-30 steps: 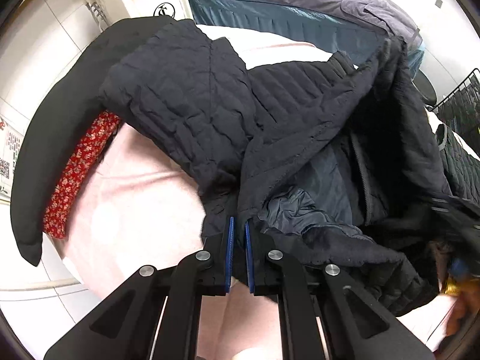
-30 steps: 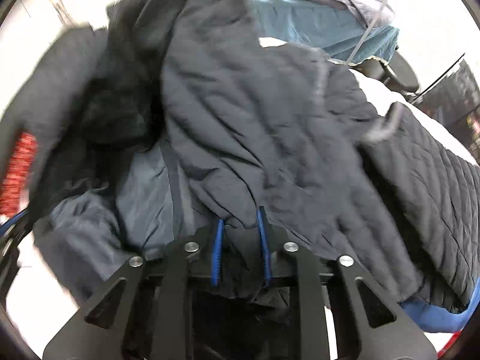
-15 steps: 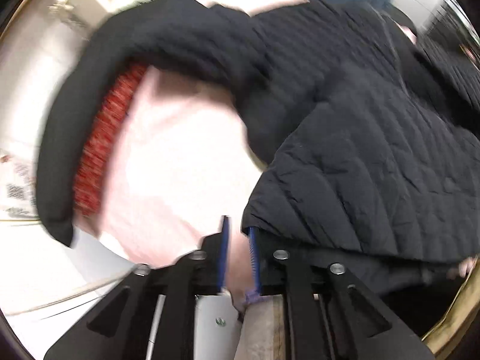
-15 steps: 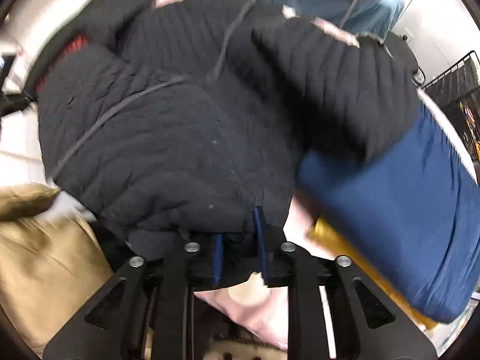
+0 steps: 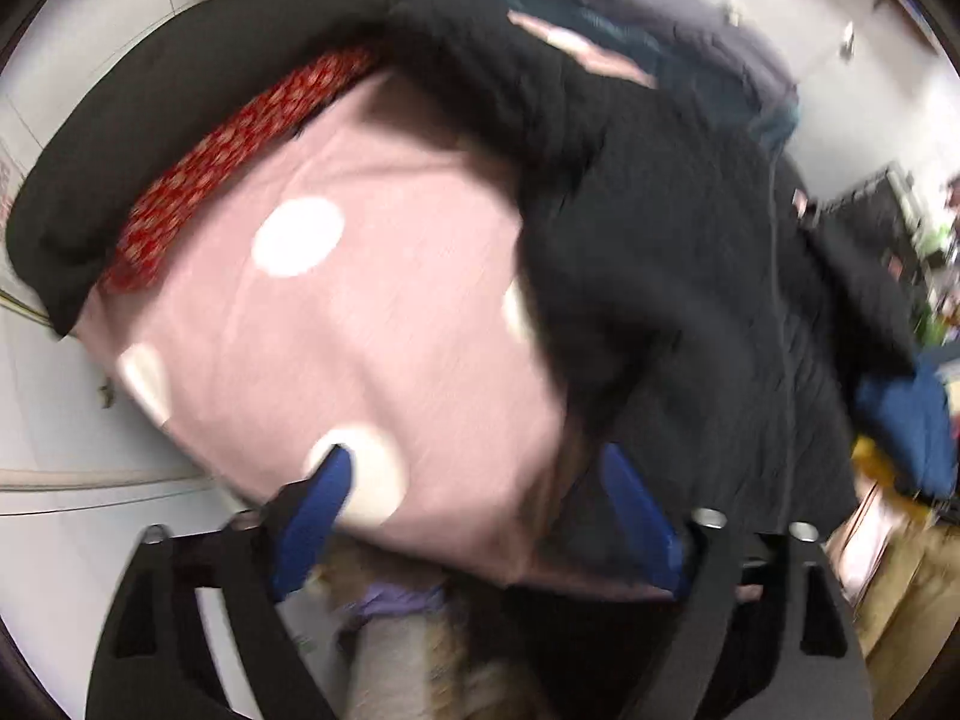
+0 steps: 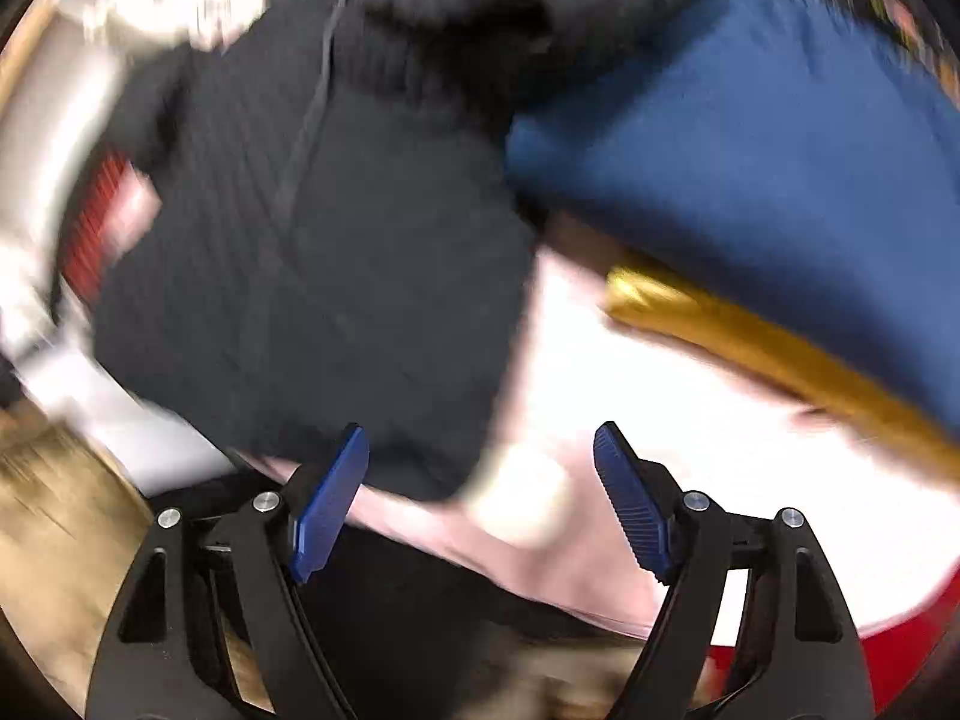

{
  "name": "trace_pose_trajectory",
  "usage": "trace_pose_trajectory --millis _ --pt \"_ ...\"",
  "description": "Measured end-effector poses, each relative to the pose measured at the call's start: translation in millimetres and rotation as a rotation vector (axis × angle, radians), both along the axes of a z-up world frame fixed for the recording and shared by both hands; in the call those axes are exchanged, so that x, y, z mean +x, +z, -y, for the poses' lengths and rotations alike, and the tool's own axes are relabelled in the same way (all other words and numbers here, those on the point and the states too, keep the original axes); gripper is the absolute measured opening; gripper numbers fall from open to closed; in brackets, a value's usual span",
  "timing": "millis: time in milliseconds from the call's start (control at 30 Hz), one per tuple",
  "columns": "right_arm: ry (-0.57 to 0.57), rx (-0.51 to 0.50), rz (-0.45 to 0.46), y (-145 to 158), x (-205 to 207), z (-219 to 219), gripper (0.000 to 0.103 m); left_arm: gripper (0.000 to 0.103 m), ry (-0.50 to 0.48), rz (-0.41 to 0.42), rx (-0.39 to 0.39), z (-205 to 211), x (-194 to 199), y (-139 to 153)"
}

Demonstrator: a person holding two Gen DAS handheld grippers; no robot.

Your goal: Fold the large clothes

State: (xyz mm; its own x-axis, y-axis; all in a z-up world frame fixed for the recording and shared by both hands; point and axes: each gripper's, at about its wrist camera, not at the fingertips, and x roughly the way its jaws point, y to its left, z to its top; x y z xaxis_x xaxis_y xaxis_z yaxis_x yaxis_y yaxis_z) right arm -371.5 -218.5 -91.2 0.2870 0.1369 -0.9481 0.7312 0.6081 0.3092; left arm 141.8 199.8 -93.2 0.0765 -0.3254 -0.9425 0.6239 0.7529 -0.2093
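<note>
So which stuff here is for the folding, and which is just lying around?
For the folding:
- black quilted jacket, spread on the bed
- left tool, open
- right tool, open
- pink spotted bed cover, the surface it lies on

Just lying around:
- red patterned cloth
- blue fabric
- black bolster
- gold-coloured fabric

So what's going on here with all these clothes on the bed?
A person is folding a black quilted jacket with a handheld gripper in each hand. Right now the left gripper and the right gripper both have their jaws wide open and hold nothing. The jacket lies spread on the pink dotted bedcover, beside a blue garment.
</note>
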Motion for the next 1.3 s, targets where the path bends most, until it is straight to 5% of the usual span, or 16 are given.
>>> trace_pose_trajectory --millis 100,233,267,300,333,467,533,600,767,867,933,967,1000,1133,1233,1300 --pt "-0.096 0.138 0.062 -34.6 6.4 9.5 0.083 0.09 -0.036 -0.07 -0.04 34.3 -8.5 -19.7" --pt "-0.147 0.268 0.029 -85.5 8.3 -1.4 0.083 0.089 -0.152 -0.083 0.038 70.8 -44.5 -61.1" --pt "-0.199 0.357 0.083 -99.2 4.0 -5.7 0.074 0.086 -0.157 -0.078 0.066 74.7 -49.4 -71.2" --pt "-0.222 0.389 0.103 -100.2 -1.8 -13.2 0.042 0.06 -0.153 -0.089 0.088 76.0 -51.7 -78.8" --pt "-0.233 0.387 0.104 -99.4 -3.6 -17.5 0.031 0.029 -0.147 -0.132 0.109 75.8 -53.4 -84.8" --pt "-0.142 0.318 0.243 -40.4 -1.6 -27.1 0.015 0.014 -0.202 -0.101 0.087 63.0 -56.7 -56.6" --pt "-0.033 0.26 0.239 -12.1 2.2 -37.7 0.011 0.014 -0.241 -0.07 0.073 50.8 -58.8 -36.4" --pt "0.087 0.219 0.129 -8.8 6.4 -54.2 0.008 0.014 -0.264 -0.033 0.12 41.7 -61.1 -34.6" --pt "0.166 0.188 -0.133 -72.5 3.9 -77.1 0.008 0.016 -0.163 -0.093 0.266 31.8 -57.3 -99.2" --pt "0.138 0.16 -0.171 -84.0 11.5 -71.9 0.009 0.028 -0.163 -0.049 0.334 43.7 -62.5 -107.8" --pt "0.161 0.137 -0.196 -82.2 17.7 -73.5 0.019 0.059 -0.196 0.018 0.397 48.2 -63.6 -106.7" --pt "0.174 0.134 -0.224 -80.9 18.1 -73.0 0.036 0.061 -0.197 0.032 0.409 50.3 -63.7 -104.5" --pt "0.18 0.119 -0.256 -74.2 17.6 -71.4 0.052 0.061 -0.176 0.033 0.402 48.0 -56.5 -95.5" --pt "0.174 0.049 -0.29 -41.3 18.9 -50.8 0.055 0.065 -0.037 0.052 0.254 33.8 -22.9 -40.6" --pt "0.147 -0.011 -0.173 0.1 42.3 -28.1 0.055 0.074 -0.02 0.118 0.163 53.2 -8.9 -9.6" --pt "0.17 -0.062 -0.091 19.8 73.7 -19.6 0.067 0.073 -0.054 0.128 0.137 79.0 -4.2 -5.1"
